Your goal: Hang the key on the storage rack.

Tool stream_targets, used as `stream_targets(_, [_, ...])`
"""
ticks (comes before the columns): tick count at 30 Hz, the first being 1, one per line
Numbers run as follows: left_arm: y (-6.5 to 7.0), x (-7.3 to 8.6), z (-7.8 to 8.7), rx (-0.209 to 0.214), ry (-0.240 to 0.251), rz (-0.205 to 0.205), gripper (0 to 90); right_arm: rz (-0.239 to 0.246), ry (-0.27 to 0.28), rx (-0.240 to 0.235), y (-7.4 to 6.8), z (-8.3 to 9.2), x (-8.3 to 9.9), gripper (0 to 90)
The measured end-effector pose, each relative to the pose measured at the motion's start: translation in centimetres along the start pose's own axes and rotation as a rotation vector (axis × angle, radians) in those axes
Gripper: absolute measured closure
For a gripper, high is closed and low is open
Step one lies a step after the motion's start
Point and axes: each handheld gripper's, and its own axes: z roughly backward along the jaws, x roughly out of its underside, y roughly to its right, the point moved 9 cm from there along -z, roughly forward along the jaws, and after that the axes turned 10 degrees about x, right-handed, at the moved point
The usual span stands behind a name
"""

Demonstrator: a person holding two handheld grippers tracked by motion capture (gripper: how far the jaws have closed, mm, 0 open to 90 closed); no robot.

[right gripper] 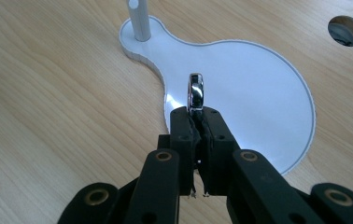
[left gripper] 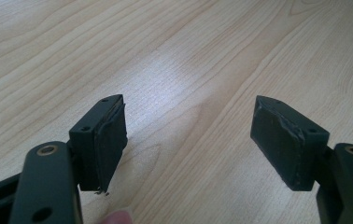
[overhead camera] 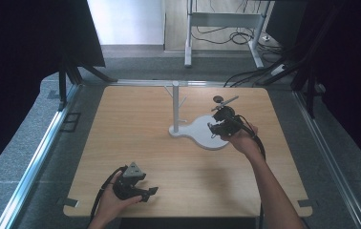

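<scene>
Nearby, white stand (right gripper: 240, 70) under right tongs (right gripper: 196, 112) pinching ring (right gripper: 195, 91) (edge-on), left tongs (left gripper: 188, 140) spread over table (left gripper: 188, 56).

Desk (overhead camera: 135, 143) mostly bare wood: whole left half and the near strip open for passage. One obstacle cluster right of centre: white stand base (overhead camera: 202, 131) lying flat, its upright post (overhead camera: 175, 107) with short pegs rising at the base's left end, toward the far edge. Right gripper (overhead camera: 215, 128) sits over the base's round part, jaws clamped on a silver ring (right gripper: 195, 91). Left gripper (overhead camera: 145, 192) near the near-left corner, jaws wide apart, bare wood between them. Round hole (right gripper: 346, 30) in the desk beyond the base.
</scene>
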Motion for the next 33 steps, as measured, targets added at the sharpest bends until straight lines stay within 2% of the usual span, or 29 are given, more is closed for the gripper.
stream_targets(19, [-0.3, 0.1, 0.2, -0.005, 0.003, 0.008, 27.5, -0.031, 0.018, 0.005, 1.0, -0.8, -1.8, 84.7])
stream_targets(25, [-0.5, 0.1, 0.3, -0.004, 0.011, 0.014, 27.5, -0.045, 0.006, 0.014, 1.4, -1.4, -1.8, 84.7])
stream_targets(33, [-0.4, 0.0, 0.6, -0.003, 0.015, 0.011, 27.6, -0.040, -0.022, 0.026, 1.2, -2.4, -1.8, 84.8])
